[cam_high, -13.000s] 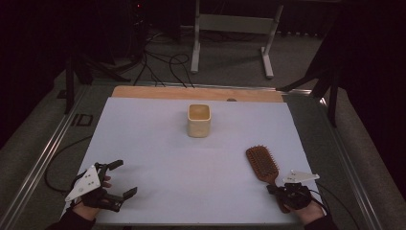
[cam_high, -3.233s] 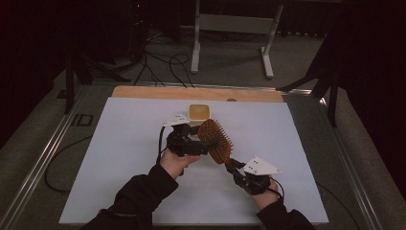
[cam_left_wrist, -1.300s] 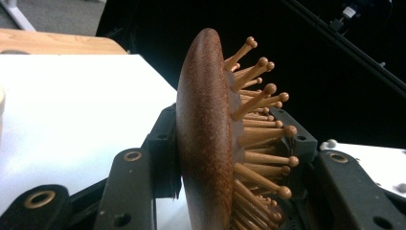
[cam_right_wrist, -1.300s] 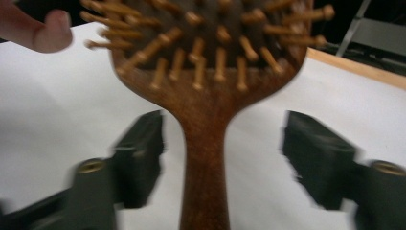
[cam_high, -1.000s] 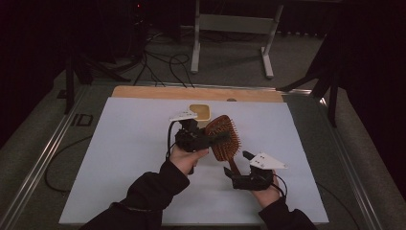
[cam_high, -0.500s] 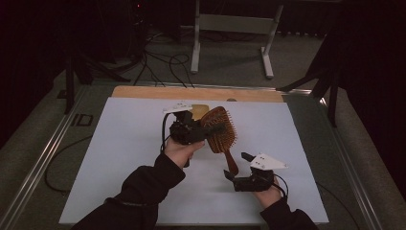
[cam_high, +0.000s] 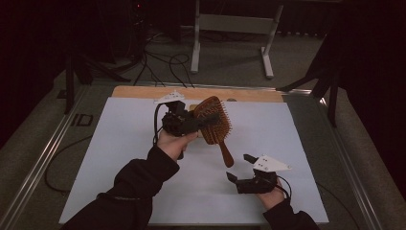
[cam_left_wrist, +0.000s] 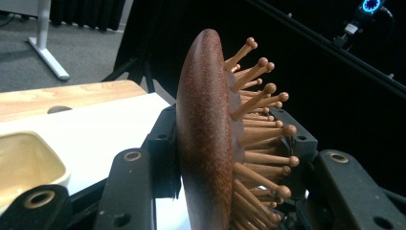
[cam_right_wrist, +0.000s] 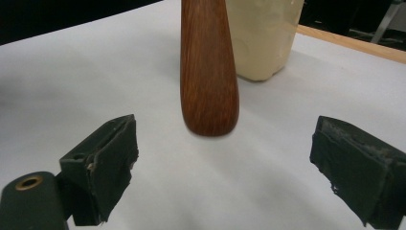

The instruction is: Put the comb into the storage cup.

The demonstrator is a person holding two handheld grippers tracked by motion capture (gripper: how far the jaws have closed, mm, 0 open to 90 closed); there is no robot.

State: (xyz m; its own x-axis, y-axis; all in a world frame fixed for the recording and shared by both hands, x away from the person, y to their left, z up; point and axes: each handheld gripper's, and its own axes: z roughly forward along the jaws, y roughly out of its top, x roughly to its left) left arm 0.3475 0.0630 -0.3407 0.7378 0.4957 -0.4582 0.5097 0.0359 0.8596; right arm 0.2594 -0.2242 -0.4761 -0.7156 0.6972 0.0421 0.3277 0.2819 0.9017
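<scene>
The left gripper (cam_high: 184,122) is clamped on the head of the wooden hairbrush (cam_high: 214,120), one jaw on the smooth back and one on the pin side. It holds the brush up in the air, above the middle of the table (cam_high: 119,143) toward the far edge, with the handle (cam_right_wrist: 208,72) hanging down. A cream cup (cam_right_wrist: 261,33) stands just behind it. The right gripper (cam_high: 244,172) rests low near the front edge, its jaws wide apart and holding nothing.

The brush looks hard, stiff and light. Its polished wood may slip. The pins could bend or snap, so the handle looks like the best place to grab.

I see no words or labels anywhere.
</scene>
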